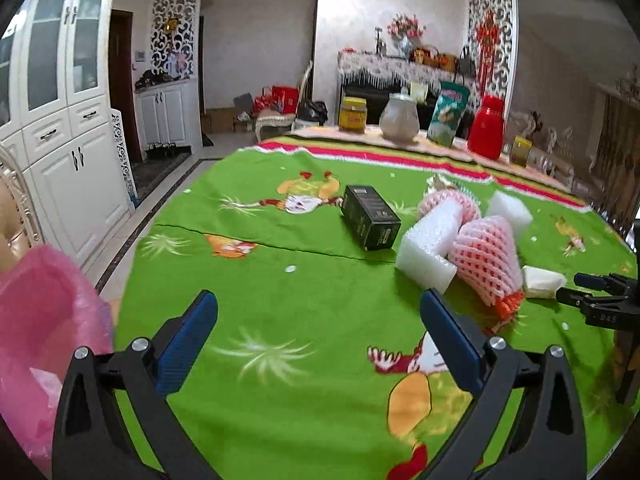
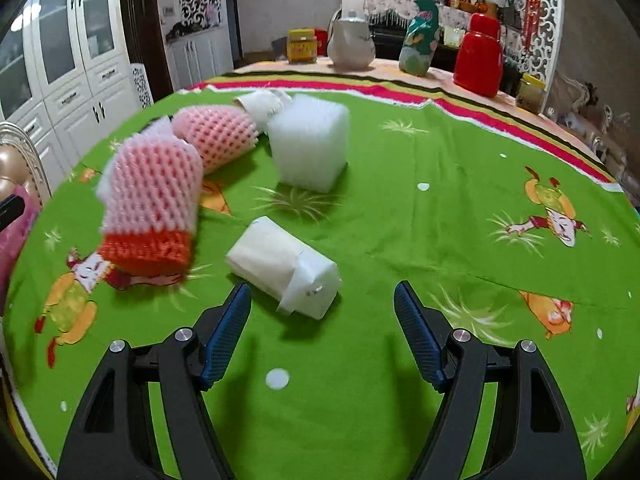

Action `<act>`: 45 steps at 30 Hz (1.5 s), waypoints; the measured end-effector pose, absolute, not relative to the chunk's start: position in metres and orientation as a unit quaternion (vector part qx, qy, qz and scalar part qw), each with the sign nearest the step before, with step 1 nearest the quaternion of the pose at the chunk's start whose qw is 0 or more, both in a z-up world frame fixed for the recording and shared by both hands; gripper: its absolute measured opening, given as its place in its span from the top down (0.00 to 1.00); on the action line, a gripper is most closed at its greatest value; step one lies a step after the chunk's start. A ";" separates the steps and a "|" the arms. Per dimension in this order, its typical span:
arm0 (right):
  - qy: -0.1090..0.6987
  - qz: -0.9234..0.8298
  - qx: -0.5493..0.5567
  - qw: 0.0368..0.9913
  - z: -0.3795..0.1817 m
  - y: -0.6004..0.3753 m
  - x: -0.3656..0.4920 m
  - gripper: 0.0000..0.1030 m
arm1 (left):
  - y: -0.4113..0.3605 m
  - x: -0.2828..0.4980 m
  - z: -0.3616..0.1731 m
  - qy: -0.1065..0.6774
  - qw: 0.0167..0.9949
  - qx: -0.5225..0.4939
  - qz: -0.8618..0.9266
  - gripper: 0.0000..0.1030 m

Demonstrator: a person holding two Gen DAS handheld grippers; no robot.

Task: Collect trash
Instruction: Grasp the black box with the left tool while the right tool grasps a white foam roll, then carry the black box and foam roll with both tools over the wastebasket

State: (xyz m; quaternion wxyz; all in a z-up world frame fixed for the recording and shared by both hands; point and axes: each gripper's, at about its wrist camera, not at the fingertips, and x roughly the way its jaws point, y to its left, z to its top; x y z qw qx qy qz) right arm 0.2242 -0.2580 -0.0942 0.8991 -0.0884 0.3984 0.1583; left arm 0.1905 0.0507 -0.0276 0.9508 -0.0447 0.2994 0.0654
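the green cartoon tablecloth (image 2: 400, 208) lies bare on the right side, so a gripper could pass there. a white wrapped paper roll (image 2: 280, 268), a white foam block (image 2: 310, 148) and pink foam net sleeves (image 2: 154, 196) crowd the left. a dark green cardboard box (image 1: 370, 217) lies beside them.
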 end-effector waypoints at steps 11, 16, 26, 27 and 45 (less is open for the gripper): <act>0.419 0.192 -0.126 0.878 -0.104 -0.221 0.249 0.48 | 0.049 0.247 -0.046 0.345 0.935 -0.048 0.072 0.05; 0.397 0.171 -0.133 0.892 -0.097 -0.221 0.242 0.66 | 0.050 0.269 -0.055 0.363 0.927 -0.062 0.070 0.05; 0.410 0.164 -0.116 0.890 -0.099 -0.227 0.250 0.69 | 0.059 0.338 -0.044 0.353 0.920 -0.140 0.095 0.05; 0.412 0.165 -0.112 0.889 -0.100 -0.228 0.252 0.69 | 0.057 0.348 -0.041 0.352 0.921 -0.138 0.096 0.05; 0.422 0.172 -0.093 0.885 -0.102 -0.233 0.257 0.68 | 0.060 0.430 -0.082 0.442 0.882 -0.145 0.070 0.31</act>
